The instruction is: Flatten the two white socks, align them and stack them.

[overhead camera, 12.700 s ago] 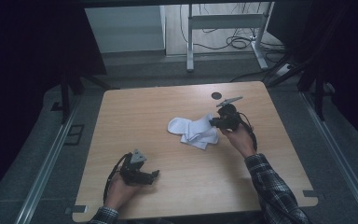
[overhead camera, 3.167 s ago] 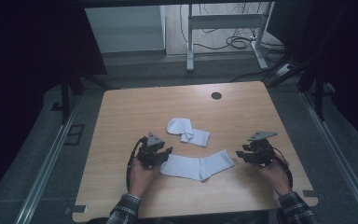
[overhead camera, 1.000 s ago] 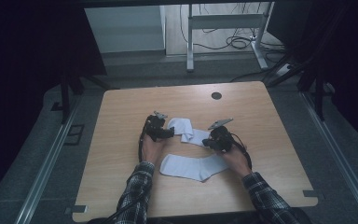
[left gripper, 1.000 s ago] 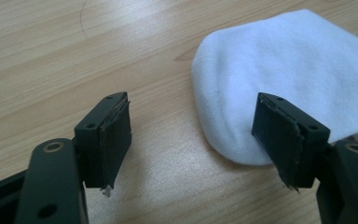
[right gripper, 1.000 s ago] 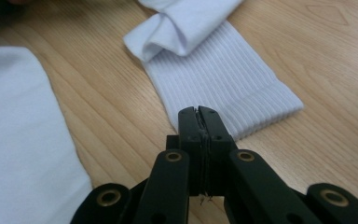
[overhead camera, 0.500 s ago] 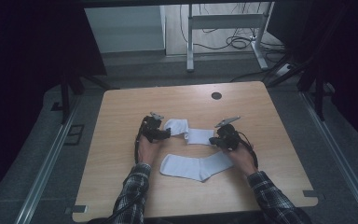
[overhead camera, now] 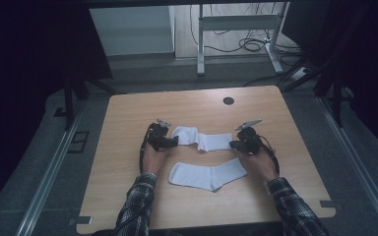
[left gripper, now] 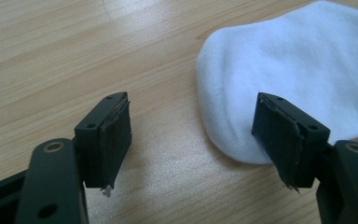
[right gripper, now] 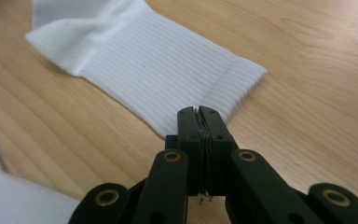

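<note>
Left gripper (left gripper: 193,135) jaws apart, toe of far sock (left gripper: 303,70) between, unpinched | right gripper (right gripper: 199,114) clamped shut at cuff edge | near sock (overhead camera: 209,174) flat on table (overhead camera: 128,118)

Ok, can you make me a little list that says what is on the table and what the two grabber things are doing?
table: wooden table, with a small dark hole near its far edge
far sock: white sock, lying between the two grippers
near sock: second white sock, flat, closer to the person
left gripper: left gripper, jaws open, at the far sock's rounded end, one jaw over the fabric
right gripper: right gripper, jaws shut, at the ribbed cuff edge; whether fabric is pinched is unclear
hands: one on each gripper, in checked sleeves
</note>
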Demonstrator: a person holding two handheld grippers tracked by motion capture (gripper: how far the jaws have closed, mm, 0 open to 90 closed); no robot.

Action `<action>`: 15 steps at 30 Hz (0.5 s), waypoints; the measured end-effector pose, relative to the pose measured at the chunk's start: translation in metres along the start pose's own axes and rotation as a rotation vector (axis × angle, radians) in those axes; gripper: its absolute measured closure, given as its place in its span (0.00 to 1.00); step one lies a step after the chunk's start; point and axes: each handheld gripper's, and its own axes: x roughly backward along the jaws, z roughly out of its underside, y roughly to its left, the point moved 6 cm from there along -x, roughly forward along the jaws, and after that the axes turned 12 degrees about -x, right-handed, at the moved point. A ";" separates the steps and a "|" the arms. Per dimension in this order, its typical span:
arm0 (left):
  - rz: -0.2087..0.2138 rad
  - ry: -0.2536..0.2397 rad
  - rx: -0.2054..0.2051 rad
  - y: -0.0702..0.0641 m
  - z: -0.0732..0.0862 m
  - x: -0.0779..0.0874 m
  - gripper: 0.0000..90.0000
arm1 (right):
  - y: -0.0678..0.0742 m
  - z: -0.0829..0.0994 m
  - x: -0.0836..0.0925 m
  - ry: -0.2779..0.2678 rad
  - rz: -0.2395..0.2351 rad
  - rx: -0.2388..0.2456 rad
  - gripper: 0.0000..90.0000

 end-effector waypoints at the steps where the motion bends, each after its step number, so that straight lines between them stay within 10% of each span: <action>1: 0.002 0.001 -0.001 0.000 0.000 0.000 0.32 | -0.003 -0.001 0.000 0.000 0.010 -0.001 0.96; 15: 0.020 0.009 -0.003 -0.002 0.005 0.005 0.32 | -0.031 -0.011 0.000 -0.019 0.077 -0.026 0.94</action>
